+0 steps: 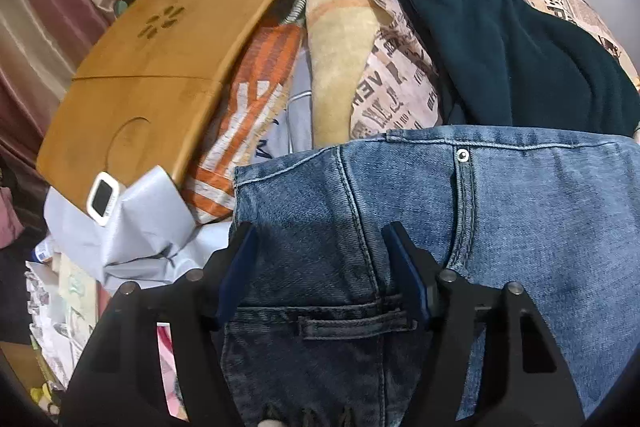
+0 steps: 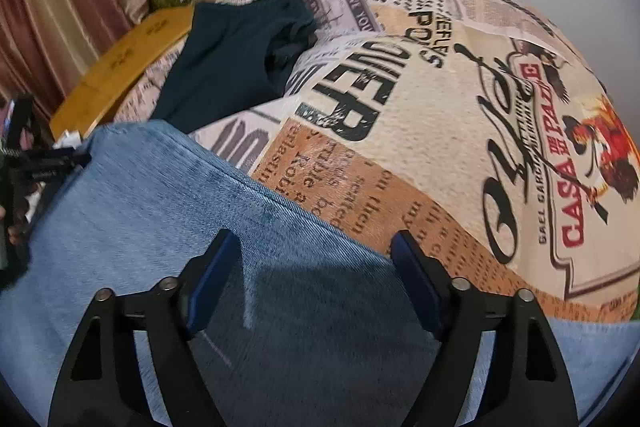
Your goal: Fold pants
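Observation:
Blue jeans [image 1: 500, 211] lie on a bed with a newspaper-print cover. In the left wrist view my left gripper [image 1: 320, 251] is open just over the waistband end, its fingers on either side of the back seam and a belt loop [image 1: 352, 325]. In the right wrist view my right gripper [image 2: 312, 267] is open over a jeans leg [image 2: 160, 219], near its upper edge. My left gripper also shows at the far left of the right wrist view [image 2: 36, 163]. Neither gripper holds cloth.
A dark green garment [image 1: 512, 39] lies beyond the jeans; it also shows in the right wrist view [image 2: 232, 55]. A wooden lap tray [image 1: 160, 67] with a white timer [image 1: 103, 195] sits left. The printed bedcover [image 2: 460, 131] stretches right. Curtains and clutter stand behind.

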The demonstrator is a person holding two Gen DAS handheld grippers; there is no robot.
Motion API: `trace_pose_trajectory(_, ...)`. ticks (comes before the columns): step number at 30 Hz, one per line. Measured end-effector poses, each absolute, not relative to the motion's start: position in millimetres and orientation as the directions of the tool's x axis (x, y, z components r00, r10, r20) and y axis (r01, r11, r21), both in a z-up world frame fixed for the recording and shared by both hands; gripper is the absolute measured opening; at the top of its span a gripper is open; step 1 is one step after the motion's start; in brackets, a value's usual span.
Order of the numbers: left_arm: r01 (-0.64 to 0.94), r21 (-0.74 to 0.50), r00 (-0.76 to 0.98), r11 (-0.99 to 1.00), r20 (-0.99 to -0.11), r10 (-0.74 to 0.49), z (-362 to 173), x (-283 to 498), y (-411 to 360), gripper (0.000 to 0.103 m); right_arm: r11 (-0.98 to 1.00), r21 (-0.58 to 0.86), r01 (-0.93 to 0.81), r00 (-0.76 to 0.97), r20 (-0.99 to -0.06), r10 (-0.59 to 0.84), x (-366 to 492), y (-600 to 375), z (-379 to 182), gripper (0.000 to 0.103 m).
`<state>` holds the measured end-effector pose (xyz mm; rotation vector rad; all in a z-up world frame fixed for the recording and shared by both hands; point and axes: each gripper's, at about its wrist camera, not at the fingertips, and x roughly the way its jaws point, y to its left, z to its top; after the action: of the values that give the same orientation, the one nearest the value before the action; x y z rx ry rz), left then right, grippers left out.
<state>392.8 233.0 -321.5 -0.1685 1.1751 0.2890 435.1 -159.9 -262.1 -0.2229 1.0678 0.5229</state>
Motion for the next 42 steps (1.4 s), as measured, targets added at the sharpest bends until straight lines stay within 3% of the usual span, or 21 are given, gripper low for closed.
trace_pose_trajectory(3, -0.295, 0.011, 0.37, 0.955, -0.921, 0.125, -322, 395, 231, 0.042, 0.845, 0.045, -0.533, 0.397, -0.868, 0.297, 431, -156, -264, 0.067)
trace_pose_trajectory(6, -0.258, 0.037, 0.377, 0.965, -0.916, 0.136, -322, 399, 219, 0.023, 0.839, 0.057, -0.541, 0.396, -0.863, 0.313, 425, -156, -264, 0.047)
trace_pose_trajectory(8, -0.242, 0.089, 0.373, 0.966, -0.911, 0.178, -322, 402, 208, 0.018, 0.835, 0.049, -0.548, 0.393, -0.866, 0.308, 423, -153, -265, 0.028)
trace_pose_trajectory(11, -0.267, 0.09, 0.37, 0.959, -0.91, 0.189, -317, 401, 208, 0.014, 0.829, 0.052, -0.557, 0.381, -0.871, 0.311, 419, -149, -265, 0.011)
trace_pose_trajectory(27, -0.249, 0.055, 0.509, 0.967, -0.842, 0.179, -219, 323, 192, 0.011, 0.828, 0.078, -0.555, 0.465, -0.796, 0.387, 351, -161, -190, 0.006)
trace_pose_trajectory(42, -0.261, 0.025, 0.521, 0.965, -0.838, 0.162, -193, 223, 188, 0.011, 0.8, 0.063, -0.597, 0.486, -0.764, 0.424, 239, -163, -158, 0.006)
